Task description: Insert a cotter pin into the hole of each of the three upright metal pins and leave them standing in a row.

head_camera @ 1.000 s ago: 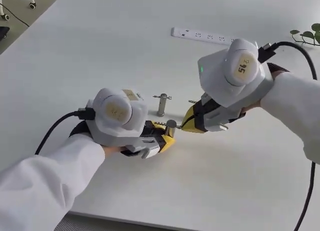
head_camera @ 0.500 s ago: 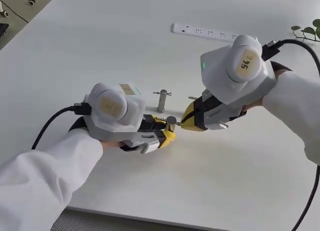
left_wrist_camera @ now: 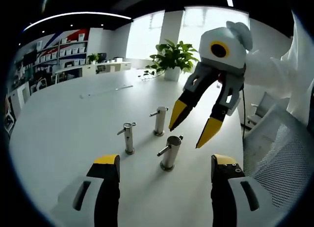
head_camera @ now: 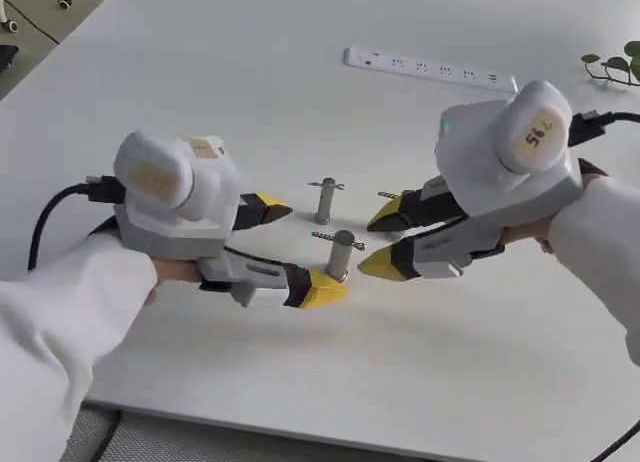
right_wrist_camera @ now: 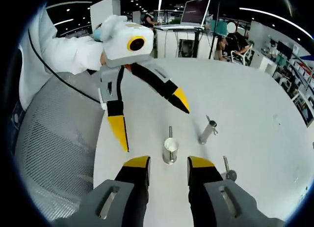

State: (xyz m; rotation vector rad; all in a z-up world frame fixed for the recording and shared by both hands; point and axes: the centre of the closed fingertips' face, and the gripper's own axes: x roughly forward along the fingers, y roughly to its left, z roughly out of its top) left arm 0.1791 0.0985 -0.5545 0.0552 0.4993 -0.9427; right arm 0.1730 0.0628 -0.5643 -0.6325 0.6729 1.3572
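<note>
Three upright metal pins stand on the white table (head_camera: 200,102). The front pin (head_camera: 342,254) (left_wrist_camera: 170,152) (right_wrist_camera: 170,149) has a cotter pin (head_camera: 325,237) through its top. It stands free between my two grippers. Behind it is a second pin (head_camera: 324,200) (left_wrist_camera: 129,137) (right_wrist_camera: 208,131), also with a cotter pin. The third pin (left_wrist_camera: 160,120) (right_wrist_camera: 228,173) is mostly hidden by my right gripper in the head view. My left gripper (head_camera: 298,250) (left_wrist_camera: 164,163) (right_wrist_camera: 152,120) is open just left of the front pin. My right gripper (head_camera: 376,244) (right_wrist_camera: 169,164) (left_wrist_camera: 191,127) is open just right of it.
A white power strip (head_camera: 430,70) lies at the back of the table. A potted plant (head_camera: 615,70) (left_wrist_camera: 171,57) sits at the far right. The table's near edge runs along the bottom of the head view. A mesh chair (left_wrist_camera: 274,153) stands beside the table.
Both grippers were shut close together at the front pin. They have opened and drawn apart, left one leftward, right one rightward. The pin now stands alone with its cotter pin.
</note>
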